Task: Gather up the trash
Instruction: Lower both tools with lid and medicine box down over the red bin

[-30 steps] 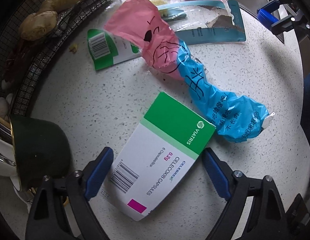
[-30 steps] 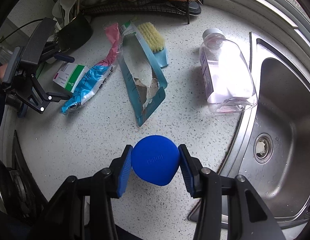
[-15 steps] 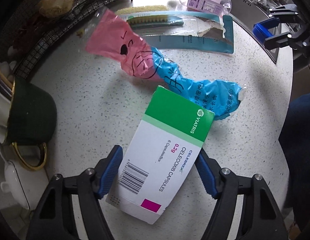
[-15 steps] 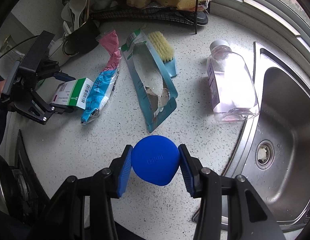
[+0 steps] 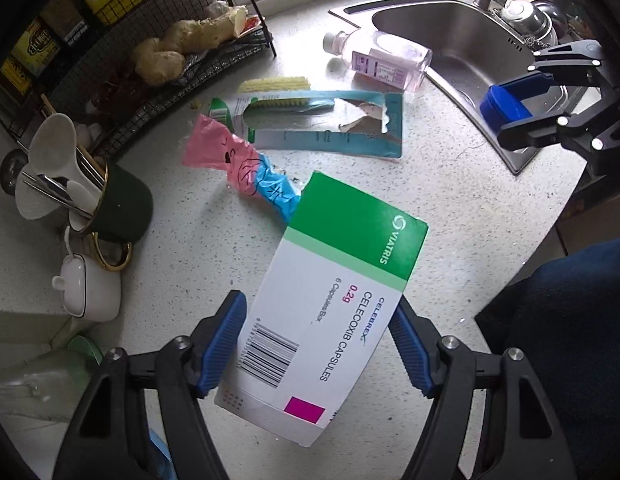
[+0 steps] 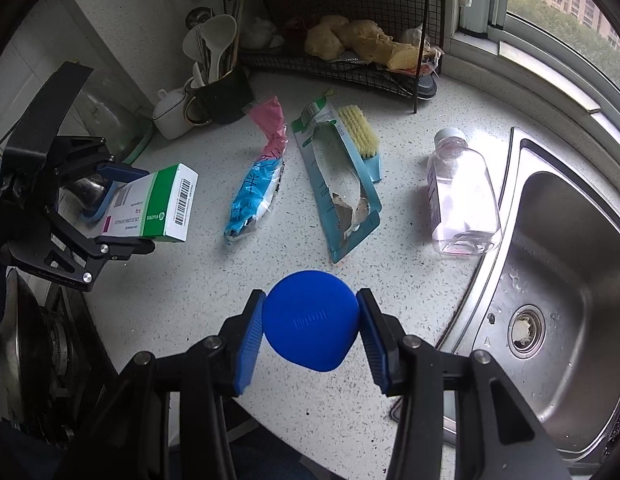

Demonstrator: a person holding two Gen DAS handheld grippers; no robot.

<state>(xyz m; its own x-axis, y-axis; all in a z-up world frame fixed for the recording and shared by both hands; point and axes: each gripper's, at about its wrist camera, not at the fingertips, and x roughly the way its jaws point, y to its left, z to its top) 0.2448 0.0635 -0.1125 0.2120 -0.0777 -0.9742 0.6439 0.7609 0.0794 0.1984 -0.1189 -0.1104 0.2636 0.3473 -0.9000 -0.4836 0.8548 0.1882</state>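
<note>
My left gripper [image 5: 316, 342] is shut on a green and white medicine box [image 5: 334, 304] and holds it above the counter; the box also shows in the right wrist view [image 6: 153, 204]. My right gripper [image 6: 310, 336] is shut on a blue plastic cap [image 6: 310, 326], held above the counter's front edge; the cap also shows in the left wrist view [image 5: 506, 106]. On the counter lie a twisted pink and blue wrapper [image 6: 259, 176], a torn teal brush package [image 6: 342, 184] and a clear plastic bottle [image 6: 460, 192] on its side.
A scrub brush [image 6: 360, 136] lies by the package. A dark utensil mug [image 6: 221, 96] and white pot [image 6: 171, 114] stand at the back left. A wire rack [image 6: 350, 60] with ginger is behind. The steel sink [image 6: 558, 292] is right; a stove [image 6: 49, 344] left.
My left gripper closed on the medicine box and lifted it off the counter, pulling back from the wrapper. My right gripper rose a little with the blue cap still held.
</note>
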